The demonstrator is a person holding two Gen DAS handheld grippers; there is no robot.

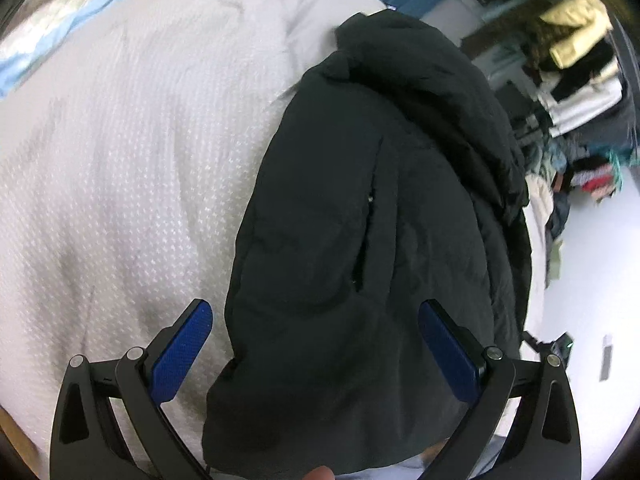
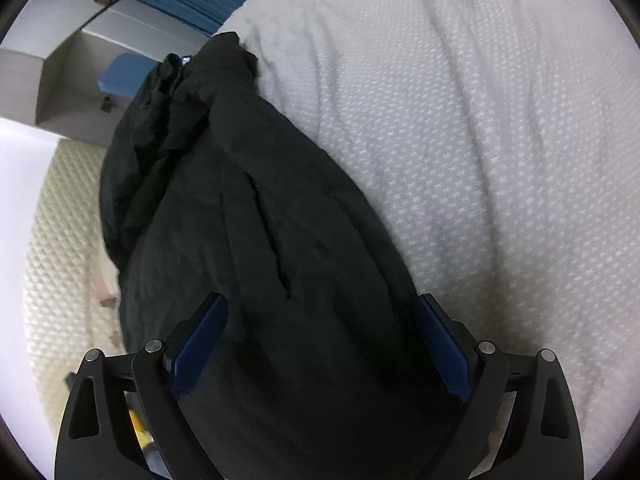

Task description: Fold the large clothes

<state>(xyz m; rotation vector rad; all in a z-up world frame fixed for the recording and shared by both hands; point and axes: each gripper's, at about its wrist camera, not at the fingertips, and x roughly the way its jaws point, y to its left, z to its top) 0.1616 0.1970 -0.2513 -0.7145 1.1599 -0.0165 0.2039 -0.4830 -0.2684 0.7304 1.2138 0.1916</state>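
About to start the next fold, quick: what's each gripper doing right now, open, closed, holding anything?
Left gripper: open, fingers spread over the black jacket, gripping nothing.
Right gripper: open, above the same jacket, gripping nothing.

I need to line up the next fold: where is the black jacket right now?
The black jacket lies lengthwise on the white textured bedspread, near its edge, filling the centre of both wrist views beneath both open hand-held grippers.

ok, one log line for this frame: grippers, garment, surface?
left gripper: open, over jacket | right gripper: open, over jacket | black jacket: folded lengthwise, near bed edge | white blanket: under jacket
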